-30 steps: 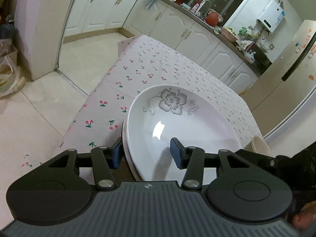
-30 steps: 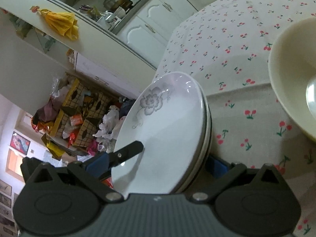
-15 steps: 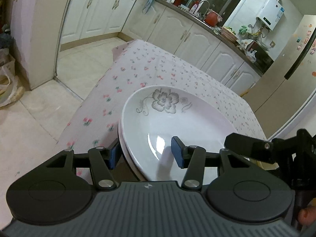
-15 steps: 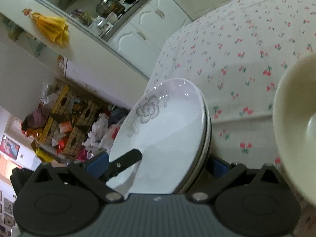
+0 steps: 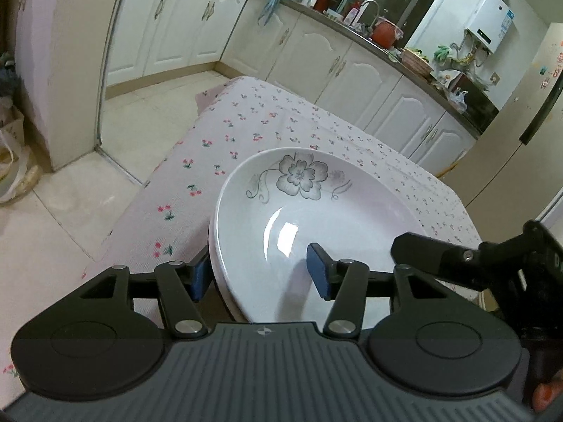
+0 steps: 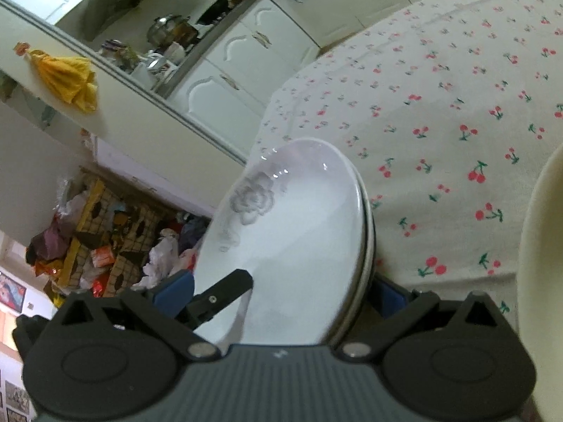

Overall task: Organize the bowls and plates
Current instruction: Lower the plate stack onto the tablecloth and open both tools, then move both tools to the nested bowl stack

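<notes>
Stack of flowered plates held between two grippers above the cherry-print table.

The stack of plates point(image 5: 316, 218), white with a grey flower on the top one, sits tilted at the near edge of the tablecloth point(image 5: 225, 147). The left gripper point(image 5: 260, 276) straddles the stack's near rim: one blue pad sits under the outer edge, the other stands over the top plate's inner face with a visible gap, so the jaws are apart and have just been opening, with the rim between them. The right gripper point(image 6: 281, 290) spans the same stack from the other side; one finger is tucked behind the lower rim, the other sits off the top plate's face, and I cannot tell whether it presses. A cream bowl point(image 6: 542, 281) lies just beside the right gripper, at that view's right edge.
</notes>
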`<state>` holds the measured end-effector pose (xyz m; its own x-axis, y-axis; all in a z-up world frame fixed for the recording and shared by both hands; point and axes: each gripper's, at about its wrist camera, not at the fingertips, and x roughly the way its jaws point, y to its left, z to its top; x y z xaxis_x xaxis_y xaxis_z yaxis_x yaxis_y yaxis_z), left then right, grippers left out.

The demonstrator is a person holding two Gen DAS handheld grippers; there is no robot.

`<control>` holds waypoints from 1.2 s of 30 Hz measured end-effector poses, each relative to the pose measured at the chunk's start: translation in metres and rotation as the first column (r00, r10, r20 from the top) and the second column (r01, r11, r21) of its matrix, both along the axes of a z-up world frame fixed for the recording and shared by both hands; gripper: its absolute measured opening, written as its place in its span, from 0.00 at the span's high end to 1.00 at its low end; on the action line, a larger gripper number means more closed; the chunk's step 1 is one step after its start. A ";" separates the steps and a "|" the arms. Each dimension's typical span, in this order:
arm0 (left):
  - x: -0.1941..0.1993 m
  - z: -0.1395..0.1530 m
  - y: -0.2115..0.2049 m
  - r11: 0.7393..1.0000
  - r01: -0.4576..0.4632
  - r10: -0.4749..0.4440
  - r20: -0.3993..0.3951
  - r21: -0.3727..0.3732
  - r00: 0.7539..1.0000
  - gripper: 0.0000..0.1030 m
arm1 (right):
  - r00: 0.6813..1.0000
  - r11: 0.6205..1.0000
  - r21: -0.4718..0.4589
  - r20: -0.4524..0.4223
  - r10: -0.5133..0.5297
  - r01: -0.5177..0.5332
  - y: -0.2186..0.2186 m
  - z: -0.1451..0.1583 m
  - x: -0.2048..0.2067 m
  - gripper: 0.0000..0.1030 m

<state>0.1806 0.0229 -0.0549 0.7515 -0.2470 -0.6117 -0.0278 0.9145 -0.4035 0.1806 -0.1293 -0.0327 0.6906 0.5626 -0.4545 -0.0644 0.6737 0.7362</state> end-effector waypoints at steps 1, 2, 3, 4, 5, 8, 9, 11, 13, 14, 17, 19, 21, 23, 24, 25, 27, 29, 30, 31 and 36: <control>0.000 0.001 0.002 1.000 0.003 -0.003 0.000 0.000 1.000 0.38 | 1.000 1.000 0.003 0.008 -0.006 0.006 -0.001 0.000 0.000 0.00; 0.000 0.002 0.002 1.000 0.001 -0.001 0.001 -0.001 1.000 0.38 | 1.000 1.000 0.005 0.007 -0.008 0.008 -0.003 0.000 0.001 0.00; -0.001 0.001 0.003 1.000 0.000 0.000 0.002 0.000 1.000 0.38 | 1.000 1.000 0.010 0.006 -0.009 0.009 -0.004 0.000 0.001 0.00; -0.001 0.001 0.003 1.000 -0.002 0.002 0.002 0.002 1.000 0.38 | 1.000 1.000 0.020 0.005 -0.013 0.012 -0.005 -0.001 0.002 0.00; -0.001 0.001 0.003 1.000 -0.001 0.001 0.003 0.004 1.000 0.37 | 1.000 0.999 0.029 0.004 -0.016 0.016 -0.007 -0.001 0.001 0.00; -0.003 0.001 0.007 1.000 -0.002 0.002 0.001 -0.007 1.000 0.37 | 1.000 0.999 0.043 -0.001 -0.013 0.013 -0.009 -0.002 0.000 0.00; -0.005 0.000 0.008 1.000 -0.006 0.006 -0.001 -0.012 1.000 0.37 | 1.000 0.999 0.044 0.000 -0.012 0.012 -0.009 -0.002 -0.001 0.00; -0.007 0.002 0.009 1.000 -0.024 0.024 -0.003 -0.004 1.000 0.34 | 1.000 0.999 0.037 0.002 0.002 -0.002 -0.008 -0.001 -0.007 0.00; -0.011 0.005 0.009 0.999 -0.034 0.034 0.003 0.017 0.999 0.32 | 1.000 0.999 0.035 -0.007 0.029 -0.029 -0.007 0.000 -0.012 0.00; -0.015 0.007 0.009 0.999 -0.038 0.037 0.013 0.026 0.999 0.27 | 0.999 0.998 0.035 -0.009 0.044 -0.043 -0.006 0.001 -0.017 0.00; -0.025 0.014 0.007 0.998 -0.041 0.039 0.038 0.050 0.999 0.22 | 0.997 0.997 0.017 -0.003 0.074 -0.074 -0.007 0.004 -0.033 0.01; -0.032 0.019 0.004 0.997 -0.043 0.039 0.052 0.072 0.998 0.20 | 0.996 0.996 0.014 0.015 0.085 -0.085 -0.009 0.007 -0.045 0.01; -0.040 0.024 0.001 0.996 -0.042 0.037 0.062 0.078 0.997 0.19 | 0.996 0.997 0.010 0.035 0.080 -0.080 -0.013 0.009 -0.057 0.01; -0.048 0.030 -0.005 0.995 -0.035 0.029 0.077 0.089 0.997 0.18 | 0.995 0.998 0.000 0.069 0.065 -0.065 -0.019 0.012 -0.066 0.01; -0.052 0.033 -0.008 0.995 -0.032 0.024 0.082 0.099 0.996 0.17 | 0.995 0.999 -0.008 0.089 0.050 -0.050 -0.023 0.013 -0.070 0.01; -0.057 0.036 -0.012 0.994 -0.028 0.018 0.090 0.107 0.996 0.17 | 0.994 0.999 -0.016 0.106 0.035 -0.033 -0.025 0.016 -0.075 0.01; -0.066 0.043 -0.019 0.993 -0.022 0.010 0.105 0.119 0.994 0.12 | 0.991 1.000 -0.017 0.135 0.006 -0.004 -0.032 0.018 -0.082 0.01; -0.075 0.047 -0.027 0.991 -0.020 0.005 0.113 0.130 0.994 0.09 | 0.988 0.999 -0.006 0.151 -0.032 0.033 -0.038 0.018 -0.090 0.01; -0.077 0.049 -0.031 0.990 -0.014 -0.003 0.116 0.138 0.993 0.09 | 0.987 0.999 -0.006 0.153 -0.051 0.052 -0.041 0.016 -0.093 0.01; -0.081 0.051 -0.036 0.988 -0.004 -0.013 0.117 0.151 0.993 0.09 | 0.986 0.998 -0.009 0.155 -0.063 0.066 -0.043 0.016 -0.097 0.01; -0.094 0.053 -0.055 0.981 0.035 -0.056 0.105 0.188 0.993 0.06 | 0.966 0.993 -0.004 0.234 -0.110 0.114 -0.057 0.014 -0.120 0.01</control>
<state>0.0864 -0.0322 -0.0020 0.8072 -0.1721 -0.5646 0.0504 0.9731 -0.2246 0.0609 -0.1865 -0.0187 0.8367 0.4690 -0.2828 -0.1558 0.6988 0.6981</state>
